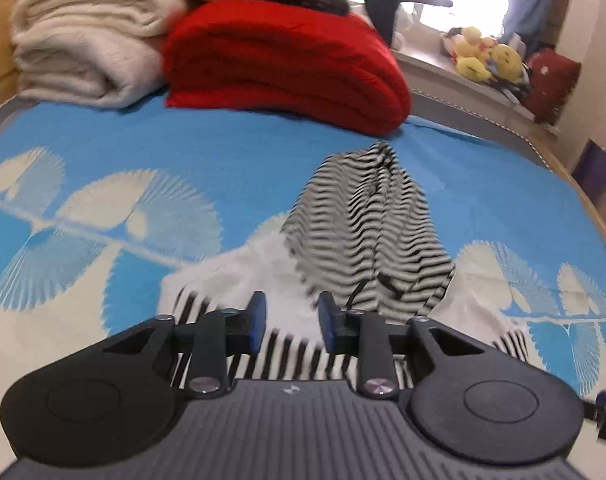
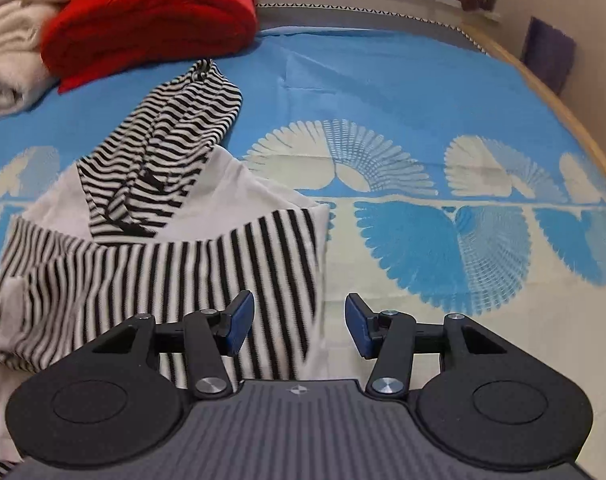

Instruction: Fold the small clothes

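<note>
Through my left wrist camera, my left gripper (image 1: 291, 322) hung over the black-and-white striped garment (image 1: 367, 240) on the blue patterned bed sheet (image 1: 223, 160), jaws apart, gripping nothing. Through my right wrist camera, my right gripper (image 2: 299, 328) held its jaws wide and empty above the garment's right edge, near the red blanket (image 2: 151, 12).

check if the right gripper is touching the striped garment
Apart. In the right wrist view the right gripper hangs open above the striped garment, its blue pads clear of the cloth with nothing between them.
</note>
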`<state>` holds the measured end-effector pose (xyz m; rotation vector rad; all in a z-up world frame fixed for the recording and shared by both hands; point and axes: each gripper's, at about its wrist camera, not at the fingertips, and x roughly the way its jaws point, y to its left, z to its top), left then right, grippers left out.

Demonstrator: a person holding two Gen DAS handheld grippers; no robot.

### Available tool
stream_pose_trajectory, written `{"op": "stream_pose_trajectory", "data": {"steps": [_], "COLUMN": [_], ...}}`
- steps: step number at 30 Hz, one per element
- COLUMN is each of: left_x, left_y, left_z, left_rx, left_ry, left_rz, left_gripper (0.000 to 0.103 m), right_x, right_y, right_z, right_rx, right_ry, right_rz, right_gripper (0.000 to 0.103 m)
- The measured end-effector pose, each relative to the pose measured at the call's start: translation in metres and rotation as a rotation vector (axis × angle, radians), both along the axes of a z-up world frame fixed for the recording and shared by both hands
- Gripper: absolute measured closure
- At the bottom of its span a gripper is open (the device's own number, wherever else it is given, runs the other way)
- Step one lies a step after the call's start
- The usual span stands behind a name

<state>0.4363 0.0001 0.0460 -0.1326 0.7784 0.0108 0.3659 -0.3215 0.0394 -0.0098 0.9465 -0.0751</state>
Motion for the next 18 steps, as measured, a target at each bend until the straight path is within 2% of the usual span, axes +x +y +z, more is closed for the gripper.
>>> {"op": "stream_pose_trajectory", "data": {"steps": [3,5,8,10,13,16,18], "left_x": [0.043,0.080,0.138,0.176,0.229,0.279,0.305], "left_y": [-0.010,-0.022,-0.042,-0.050,-0.057,-0.057,-0.060], "left_z": [0.005,0.002,-0.018,-0.035,-0.062,-0.083,-0.097], "left_rx": [0.017,0.089,0.183,0.202,0.197,0.130,0.128], "left_ry": [-0.019,-0.042,-0.044,-0.031,-0.012,0.015,0.012], "left_rz": [-0.013,-0.033,-0.085,-0.129,-0.155,-0.103,-0.069], "left_gripper": [0.084,0.093,0.098,0.098,0.098,0.096,0.092], "right_x": [0.002,0.003,0.004,0.006,0.009,0.012,0.014], "right_y": [-0.005,-0.007,-0.007,-0.007,-0.006,-0.007,-0.007], "right_z": [0.000,0.000,-0.001,-0.004,-0.011,-0.017,-0.021], "right_rx": [0.019,0.023,0.025,0.022,0.018,0.009,0.006], "right_ry": [0.003,0.003,0.006,0.014,0.032,0.046,0.056], "right_rz": [-0.011,-0.016,-0.015,-0.012,-0.010,-0.014,-0.018], "right_gripper": [0.051,0.051,0.051,0.051,0.051,0.051,0.051]}}
